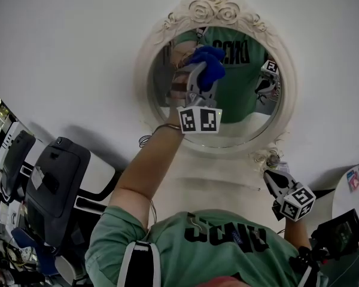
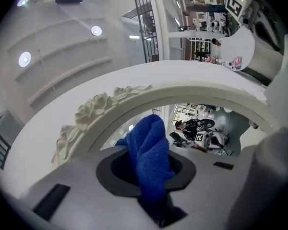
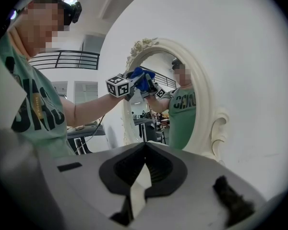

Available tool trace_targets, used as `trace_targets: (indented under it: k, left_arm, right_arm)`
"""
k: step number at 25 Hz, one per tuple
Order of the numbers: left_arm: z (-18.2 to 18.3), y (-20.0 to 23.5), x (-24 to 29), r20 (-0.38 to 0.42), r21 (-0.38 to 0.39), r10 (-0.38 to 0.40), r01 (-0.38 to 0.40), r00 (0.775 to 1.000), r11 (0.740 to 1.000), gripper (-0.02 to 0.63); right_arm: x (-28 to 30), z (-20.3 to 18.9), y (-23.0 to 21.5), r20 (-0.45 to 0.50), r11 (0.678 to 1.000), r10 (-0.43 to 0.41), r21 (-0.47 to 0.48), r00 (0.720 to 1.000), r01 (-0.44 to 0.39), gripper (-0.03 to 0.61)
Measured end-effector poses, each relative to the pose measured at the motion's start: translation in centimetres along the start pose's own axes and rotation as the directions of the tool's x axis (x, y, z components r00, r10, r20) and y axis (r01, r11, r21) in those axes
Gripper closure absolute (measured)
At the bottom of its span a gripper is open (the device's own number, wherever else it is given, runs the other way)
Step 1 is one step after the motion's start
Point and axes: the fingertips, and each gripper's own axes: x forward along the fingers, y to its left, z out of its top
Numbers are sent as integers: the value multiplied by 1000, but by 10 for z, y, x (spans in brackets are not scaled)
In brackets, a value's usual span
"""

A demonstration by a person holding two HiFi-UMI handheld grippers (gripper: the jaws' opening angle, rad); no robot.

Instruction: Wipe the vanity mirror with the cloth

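Note:
An oval vanity mirror with a cream, rose-carved frame (image 1: 218, 11) hangs on a white wall. A blue cloth (image 1: 208, 61) rests against the upper left of the glass (image 1: 242, 103), with my left gripper (image 1: 202, 76) shut on it. In the left gripper view the cloth (image 2: 151, 157) stands up between the jaws of that gripper (image 2: 152, 181), right under the carved frame (image 2: 98, 110). My right gripper (image 1: 270, 177) hangs below the mirror's lower right edge, apart from it. Seen in its own view, the right gripper (image 3: 144, 150) is shut and empty, facing the mirror frame (image 3: 204, 99) and the cloth (image 3: 142, 79).
Black cases (image 1: 57, 184) and white equipment stand at the lower left. A thin cable (image 1: 146, 140) hangs by the mirror's lower left. A white rounded surface (image 1: 350, 196) with small items lies at the right edge. The person's green shirt (image 1: 227, 238) fills the bottom.

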Motion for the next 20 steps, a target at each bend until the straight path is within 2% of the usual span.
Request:
trace_targets:
  k: [6,11,16,20]
  left_arm:
    - [69,-59,35,68,89,-103,96,992,991,525]
    - [117,-107,56,98,165,-200,182,975,969,525]
    - [127,-119,59,101,191,-214,192,972,963,525]
    - [119,-101,37,108,144,-222,205,969,968,525]
  right_arm:
    - [-16,-7,-17,12,999,-42,20,999,42,566]
    - [-25,-12,-24,22,998,-57,34,998,56,566]
    - [-28,-13,-27,26,997,-65,42,998,64,566]
    - [-24,-9,-26,29,998,-58,34,998,57,566]
